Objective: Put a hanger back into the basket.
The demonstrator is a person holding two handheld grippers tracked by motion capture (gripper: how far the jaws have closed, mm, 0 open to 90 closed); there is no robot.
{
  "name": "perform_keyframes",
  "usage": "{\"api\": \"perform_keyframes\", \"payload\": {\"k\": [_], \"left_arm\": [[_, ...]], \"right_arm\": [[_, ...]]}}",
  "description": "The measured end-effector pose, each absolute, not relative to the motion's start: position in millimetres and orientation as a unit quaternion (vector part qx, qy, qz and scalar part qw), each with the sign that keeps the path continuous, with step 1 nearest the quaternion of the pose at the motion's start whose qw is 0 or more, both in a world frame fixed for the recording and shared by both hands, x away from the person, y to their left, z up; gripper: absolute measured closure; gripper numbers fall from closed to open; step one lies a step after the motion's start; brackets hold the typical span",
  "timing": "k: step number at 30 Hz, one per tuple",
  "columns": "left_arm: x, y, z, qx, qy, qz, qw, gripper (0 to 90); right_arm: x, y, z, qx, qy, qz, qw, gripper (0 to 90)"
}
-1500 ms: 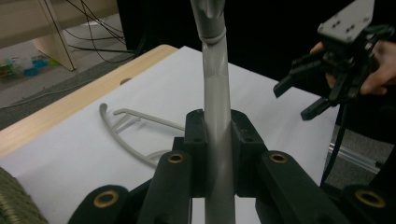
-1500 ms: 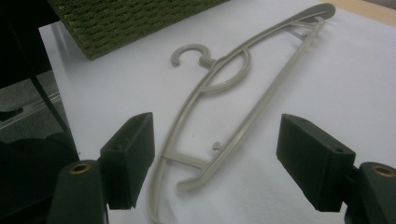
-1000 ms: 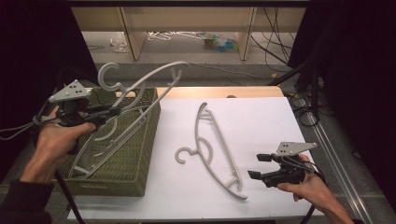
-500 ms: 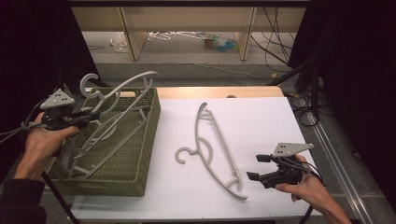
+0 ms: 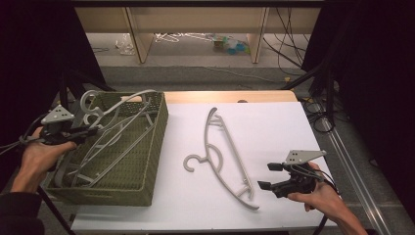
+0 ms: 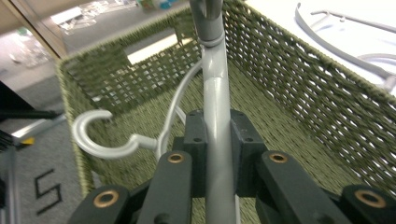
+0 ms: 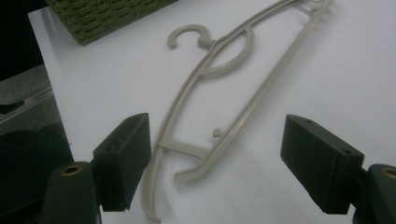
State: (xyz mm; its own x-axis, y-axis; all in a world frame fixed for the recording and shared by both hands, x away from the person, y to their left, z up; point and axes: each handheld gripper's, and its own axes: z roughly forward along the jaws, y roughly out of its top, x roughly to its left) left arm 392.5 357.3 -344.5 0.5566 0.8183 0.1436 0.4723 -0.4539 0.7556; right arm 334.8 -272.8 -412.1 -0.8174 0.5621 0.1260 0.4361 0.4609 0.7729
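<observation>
1. The landmark is the green woven basket (image 5: pixel 147 161), which sits on the left part of the white table (image 5: pixel 274 127), its long side running away from the person.

2. The left gripper (image 5: pixel 90 131) hovers over the basket's left rim, held in the person's left hand (image 5: pixel 41 156). In the left gripper view its two black jaws are pressed tight on the bar of a grey hanger (image 6: pixel 215 93), pinching it from both sides.

3. That held hanger slants across the basket, its hook (image 5: pixel 90 100) rising above the far left corner of the basket and its long arm reaching toward the far right corner.

4. Inside the basket lies at least one more hanger; in the left gripper view its pale hook (image 6: pixel 95 135) curls near the basket's far wall, below the held bar.

5. To the right of the basket, well apart from it, a loose hanger (image 5: pixel 222 156) lies flat on the bare table, hook pointing toward the basket.

6. The right gripper (image 5: pixel 266 176) rests low at the near end of the loose hanger, farther right of the basket, in the person's right hand (image 5: pixel 318 196). Its jaws stand wide apart and grip nothing; in the right gripper view the hanger's near end (image 7: pixel 187 163) lies between and ahead of the pads without touching them.
</observation>
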Motion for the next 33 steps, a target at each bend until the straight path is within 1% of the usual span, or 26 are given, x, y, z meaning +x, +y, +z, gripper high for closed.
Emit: {"api": "perform_keyframes", "payload": {"k": [2, 3, 4, 7, 8, 11, 14, 18, 19, 20, 21, 22, 23, 24, 26, 29, 30, 31, 32, 33], "left_arm": [[394, 354, -349, 0.815, 0.405, 0.246, 0.335, 79.1], [396, 354, -352, 0.819, 0.398, 0.244, 0.335, 79.1], [399, 351, -357, 0.809, 0.403, 0.241, 0.352, 79.1], [405, 350, -366, 0.818, 0.399, 0.228, 0.345, 79.1], [408, 351, -368, 0.828, 0.389, 0.225, 0.336, 79.1], [411, 348, -378, 0.822, 0.418, 0.198, 0.333, 79.1], [413, 348, -387, 0.815, 0.437, 0.182, 0.333, 79.0], [415, 347, -398, 0.799, 0.462, 0.186, 0.335, 78.2], [417, 349, -399, 0.808, 0.446, 0.201, 0.329, 77.7], [416, 347, -399, 0.81, 0.453, 0.204, 0.312, 76.9], [416, 346, -401, 0.812, 0.453, 0.204, 0.306, 75.5], [415, 343, -404, 0.804, 0.47, 0.196, 0.306, 75.4], [415, 344, -405, 0.807, 0.469, 0.2, 0.297, 75.3], [418, 344, -408, 0.806, 0.46, 0.219, 0.3, 74.2], [421, 348, -412, 0.805, 0.458, 0.229, 0.3, 71.7], [420, 352, -414, 0.785, 0.49, 0.234, 0.297, 72.3], [421, 356, -411, 0.8, 0.475, 0.233, 0.283, 72.3], [419, 357, -411, 0.797, 0.484, 0.23, 0.279, 72.4], [420, 359, -410, 0.803, 0.474, 0.23, 0.278, 72.6], [419, 360, -411, 0.798, 0.478, 0.232, 0.284, 72.5]], "right_arm": [[335, -273, -413, 0.292, 0.853, 0.427, 0.069, 25.2], [335, -273, -413, 0.293, 0.852, 0.427, 0.07, 25.2], [335, -272, -412, 0.296, 0.851, 0.428, 0.067, 25.2], [335, -272, -414, 0.292, 0.854, 0.425, 0.068, 25.2], [335, -271, -414, 0.29, 0.856, 0.424, 0.066, 25.2], [335, -271, -415, 0.291, 0.856, 0.423, 0.061, 25.3], [335, -272, -415, 0.293, 0.856, 0.421, 0.064, 25.5], [335, -273, -416, 0.293, 0.856, 0.421, 0.067, 25.5], [335, -272, -415, 0.293, 0.855, 0.422, 0.065, 25.5], [335, -272, -415, 0.294, 0.855, 0.422, 0.064, 25.5], [335, -272, -415, 0.294, 0.855, 0.422, 0.065, 25.5], [335, -272, -415, 0.292, 0.856, 0.421, 0.063, 25.5], [335, -272, -416, 0.291, 0.857, 0.421, 0.063, 25.5], [335, -272, -415, 0.292, 0.856, 0.422, 0.063, 25.5], [336, -272, -416, 0.296, 0.854, 0.423, 0.066, 25.5], [336, -272, -417, 0.294, 0.856, 0.421, 0.065, 25.5], [336, -272, -417, 0.294, 0.856, 0.421, 0.064, 25.5], [336, -271, -417, 0.295, 0.855, 0.422, 0.065, 25.5], [336, -271, -417, 0.296, 0.856, 0.42, 0.062, 25.5], [336, -271, -418, 0.296, 0.856, 0.42, 0.063, 25.5]]}}
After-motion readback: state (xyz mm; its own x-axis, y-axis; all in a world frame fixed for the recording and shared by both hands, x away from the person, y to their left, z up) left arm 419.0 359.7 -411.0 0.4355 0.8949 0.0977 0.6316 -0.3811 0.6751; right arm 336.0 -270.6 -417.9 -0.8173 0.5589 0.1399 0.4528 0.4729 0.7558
